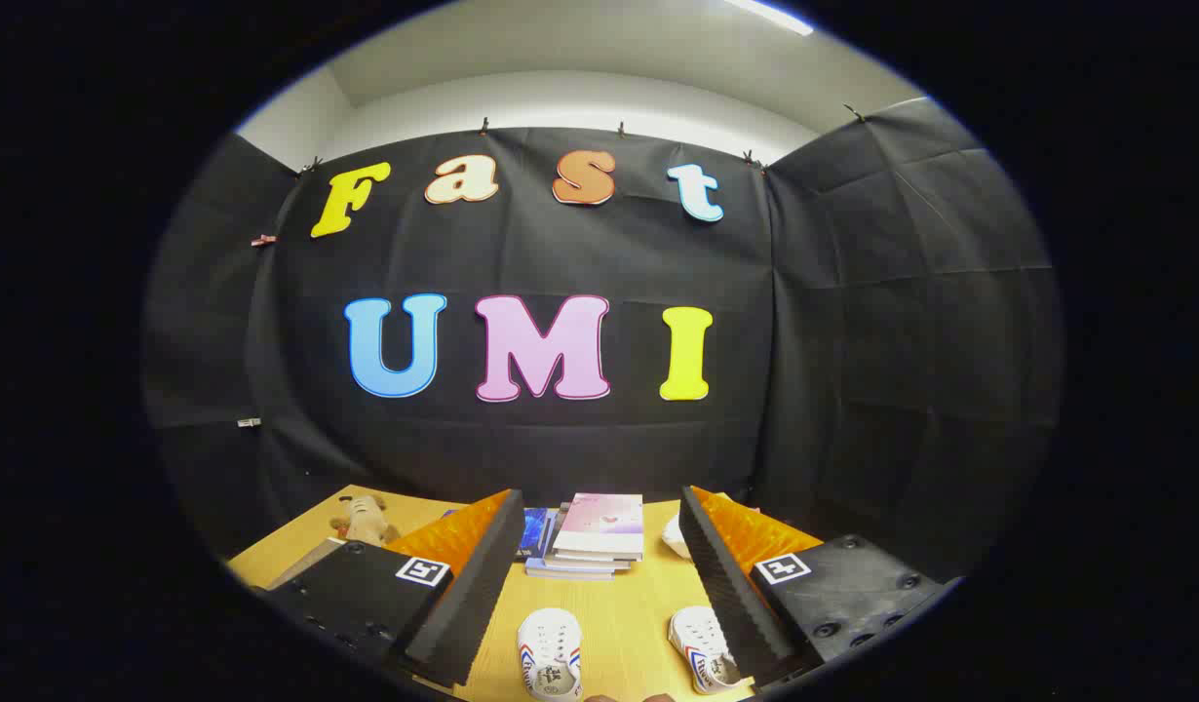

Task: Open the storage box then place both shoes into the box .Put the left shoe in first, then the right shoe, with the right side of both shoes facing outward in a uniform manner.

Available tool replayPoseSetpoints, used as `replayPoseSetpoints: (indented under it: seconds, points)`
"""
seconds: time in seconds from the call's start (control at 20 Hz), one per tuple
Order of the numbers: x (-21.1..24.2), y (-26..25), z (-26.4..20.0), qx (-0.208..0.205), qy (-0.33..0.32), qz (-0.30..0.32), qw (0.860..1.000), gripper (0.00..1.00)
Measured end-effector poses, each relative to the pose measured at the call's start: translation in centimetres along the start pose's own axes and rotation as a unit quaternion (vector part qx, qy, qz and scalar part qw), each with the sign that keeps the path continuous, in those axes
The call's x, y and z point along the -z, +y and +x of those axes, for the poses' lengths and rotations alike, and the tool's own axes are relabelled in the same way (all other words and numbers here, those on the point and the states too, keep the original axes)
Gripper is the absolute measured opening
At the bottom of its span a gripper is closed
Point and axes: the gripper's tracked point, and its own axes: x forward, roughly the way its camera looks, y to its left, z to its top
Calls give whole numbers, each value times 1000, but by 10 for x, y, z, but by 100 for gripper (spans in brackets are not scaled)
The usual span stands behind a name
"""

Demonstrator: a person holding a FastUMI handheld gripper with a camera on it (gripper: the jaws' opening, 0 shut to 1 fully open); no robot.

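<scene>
Gripper [599,585] fingers stood wide apart, clamped on nothing; two small white rubber-toed canvas shoes, one [550,665] and the other [705,659], lay between them on the pale wooden table [629,624]; judged light, soft-sided, best pinched across the heel collar.

Booth wall [580,448]: black cloth, creased, clipped along top edge. White wall [560,102] and ceiling above, strip light [770,15] up top. Light wood table [629,624] runs right up to cloth.
</scene>
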Motion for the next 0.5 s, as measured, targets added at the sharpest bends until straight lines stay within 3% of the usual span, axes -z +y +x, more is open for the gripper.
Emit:
replayPoseSetpoints:
  seconds: [0.5]
  points:
    - [7, 19, 4, -10, 14, 2, 1000, 97]
